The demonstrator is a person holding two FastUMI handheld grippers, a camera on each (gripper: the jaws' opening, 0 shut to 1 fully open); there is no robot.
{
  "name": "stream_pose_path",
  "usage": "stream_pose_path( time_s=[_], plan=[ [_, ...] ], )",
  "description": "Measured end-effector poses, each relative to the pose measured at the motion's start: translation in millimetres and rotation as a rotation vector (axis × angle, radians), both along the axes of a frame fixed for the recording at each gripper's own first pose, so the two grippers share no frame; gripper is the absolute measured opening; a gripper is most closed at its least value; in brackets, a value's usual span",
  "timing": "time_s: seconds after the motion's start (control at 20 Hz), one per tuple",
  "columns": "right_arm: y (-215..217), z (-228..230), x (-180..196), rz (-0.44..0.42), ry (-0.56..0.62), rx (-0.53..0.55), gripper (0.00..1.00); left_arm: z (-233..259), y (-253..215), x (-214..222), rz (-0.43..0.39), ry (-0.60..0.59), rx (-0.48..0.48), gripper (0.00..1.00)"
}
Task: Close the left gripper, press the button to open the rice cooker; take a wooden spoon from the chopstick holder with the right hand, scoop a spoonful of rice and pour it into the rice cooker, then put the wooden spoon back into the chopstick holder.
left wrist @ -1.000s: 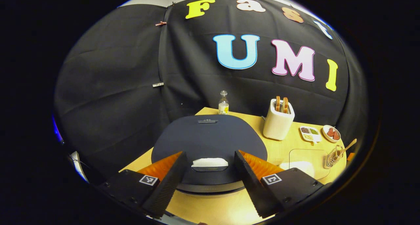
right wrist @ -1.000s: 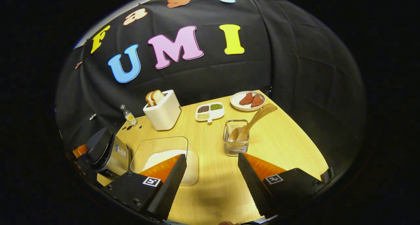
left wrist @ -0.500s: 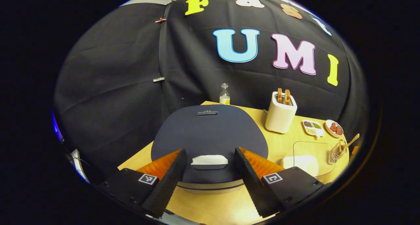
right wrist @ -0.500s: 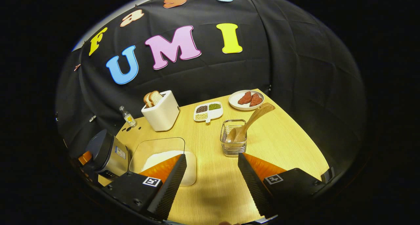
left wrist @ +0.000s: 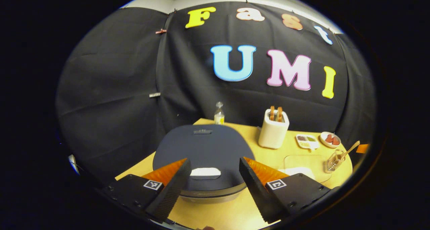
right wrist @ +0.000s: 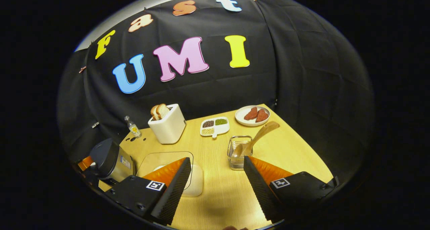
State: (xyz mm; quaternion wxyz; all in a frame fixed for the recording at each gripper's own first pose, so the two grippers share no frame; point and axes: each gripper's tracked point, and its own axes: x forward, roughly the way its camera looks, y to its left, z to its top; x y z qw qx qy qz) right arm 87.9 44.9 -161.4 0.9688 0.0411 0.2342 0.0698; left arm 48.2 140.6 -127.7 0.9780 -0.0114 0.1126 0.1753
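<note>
In the left gripper view, a toaster point(left wrist: 273, 133), a small bottle point(left wrist: 219, 113), a divided dish point(left wrist: 306, 141) and a plate point(left wrist: 330, 139) are standing behind the rice cooker point(left wrist: 204, 157), along the far edge of the bench point(left wrist: 228, 213). Bare bench is lying in front of the cooker. The left gripper point(left wrist: 211, 183) is hanging with its fingers spread wide, the cooker's pale button point(left wrist: 205, 172) sitting between them and apart from both.

In the right gripper view, the clear rice container point(right wrist: 168, 166) is sitting just right of the rice cooker point(right wrist: 109, 161). The chopstick holder point(right wrist: 239, 152), with the wooden spoon point(right wrist: 257, 137) leaning out, is standing further right. The right gripper point(right wrist: 216, 186) is hovering wide open near the holder, over bare bench point(right wrist: 218, 196).
</note>
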Motion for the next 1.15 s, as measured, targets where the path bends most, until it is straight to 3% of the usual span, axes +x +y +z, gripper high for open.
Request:
stream_pose_path(
  time_s=[0.2, 0.45, 0.65, 0.8, 1.15],
  plan=[
    [12, 64, 0, 0.025, -0.158, -0.025, 0.98, 51, -34, -11, -0.084, -0.118, -0.022, 0.97],
    [14, 116, -34, 0.008, -0.273, -0.019, 0.98, 89, -68, -31, -0.194, -0.181, 0.024, 0.96],
    [13, 129, -69, -0.006, -0.345, -0.067, 0.98, 92, -82, -65, -0.240, -0.202, 0.030, 0.96],
    [18, 119, -89, -0.021, -0.336, -0.075, 0.98, 88, -79, -80, -0.251, -0.199, 0.021, 0.96],
    [43, 118, -86, -0.043, -0.331, -0.007, 0.98, 81, -60, -90, -0.229, -0.155, 0.022, 0.96]
  ],
)
